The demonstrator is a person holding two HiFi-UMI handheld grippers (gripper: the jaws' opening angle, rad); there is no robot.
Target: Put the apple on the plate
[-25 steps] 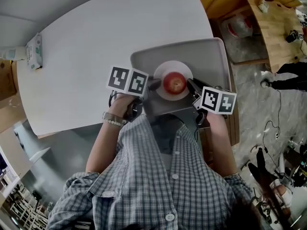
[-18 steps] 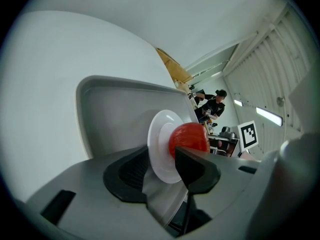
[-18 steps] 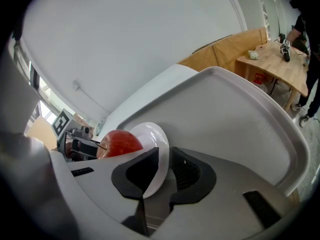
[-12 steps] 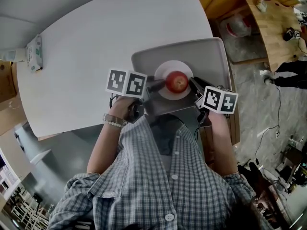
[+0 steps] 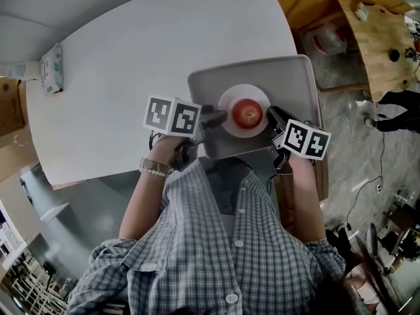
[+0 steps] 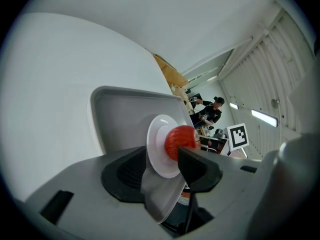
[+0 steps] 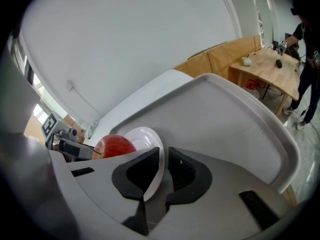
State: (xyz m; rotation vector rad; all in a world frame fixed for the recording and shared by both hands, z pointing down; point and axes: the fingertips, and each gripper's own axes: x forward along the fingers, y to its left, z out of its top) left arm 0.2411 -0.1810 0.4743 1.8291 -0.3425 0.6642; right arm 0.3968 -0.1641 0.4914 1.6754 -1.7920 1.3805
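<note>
A red apple [image 5: 247, 113] rests on a small white plate [image 5: 230, 125] inside a grey tray [image 5: 289, 84]. My left gripper [image 5: 215, 117] sits at the plate's left side, open, its jaws wide apart. In the left gripper view the apple [image 6: 180, 141] and plate [image 6: 157, 151] lie just past the tips of the left gripper [image 6: 162, 171], untouched by either pad. My right gripper [image 5: 272, 115] is at the plate's right side. In the right gripper view, the right gripper [image 7: 165, 171] is shut on the plate's [image 7: 147, 144] rim, with the apple [image 7: 112, 146] beyond.
The tray [image 7: 240, 119] lies at the near edge of a white round table [image 5: 131, 64]. A tissue pack [image 5: 52, 67] sits at the table's far left. A wooden table [image 5: 377, 38] and a standing person [image 5: 400, 104] are off to the right.
The left gripper's jaws have spread apart and no longer hold the apple, which stays on the plate. Both hands have hardly moved.
</note>
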